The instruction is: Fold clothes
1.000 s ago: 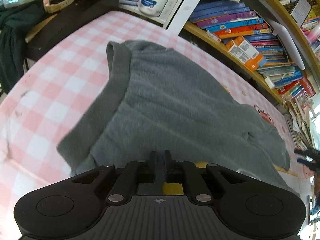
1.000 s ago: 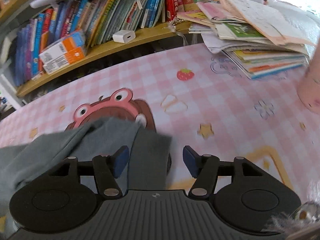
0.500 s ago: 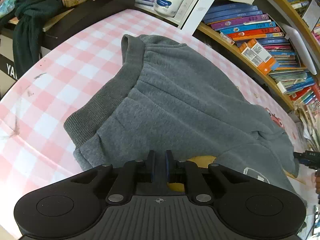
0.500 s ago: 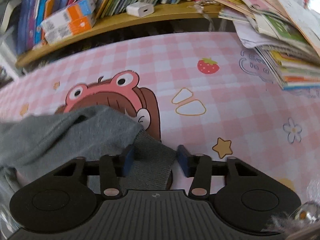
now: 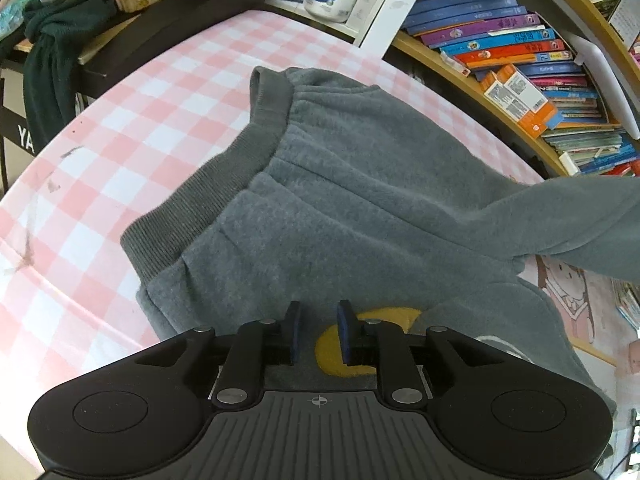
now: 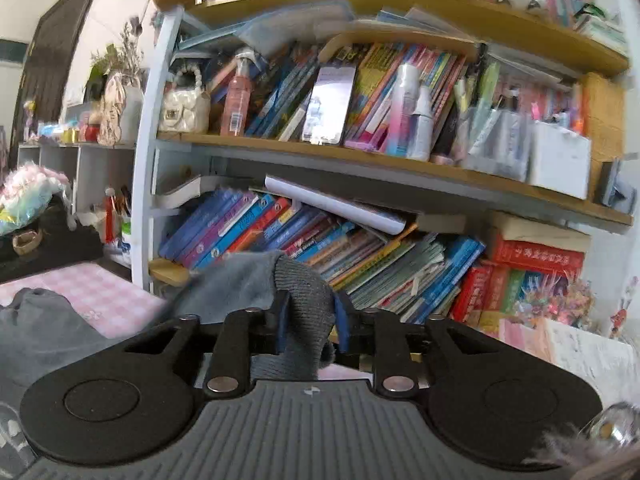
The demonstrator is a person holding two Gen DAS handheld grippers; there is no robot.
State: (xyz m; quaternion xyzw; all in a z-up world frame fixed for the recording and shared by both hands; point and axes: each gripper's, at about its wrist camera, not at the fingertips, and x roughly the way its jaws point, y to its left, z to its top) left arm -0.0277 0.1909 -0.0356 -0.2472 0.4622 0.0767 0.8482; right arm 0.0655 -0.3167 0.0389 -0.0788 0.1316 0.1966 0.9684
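Now the left gripper [image 5: 316, 334] hovers, fingers apart, over the grey sweatshirt [image 5: 344, 208] spread on the pink checked table [image 5: 120, 120]. At three o'clock its sleeve [image 5: 580, 224] hangs lifted, ribbed cuff [image 6: 306, 300] clamped in the right gripper [image 6: 308, 322]. Seemingly a sleeve fold; next, carry the cuff across the body without dragging it.

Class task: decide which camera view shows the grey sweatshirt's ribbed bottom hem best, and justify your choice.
The left wrist view. There the ribbed hem of the grey sweatshirt runs unobstructed across the pink checked tablecloth. The right wrist view shows only a ribbed cuff pinched in the right gripper, with blurred grey fabric at lower left.
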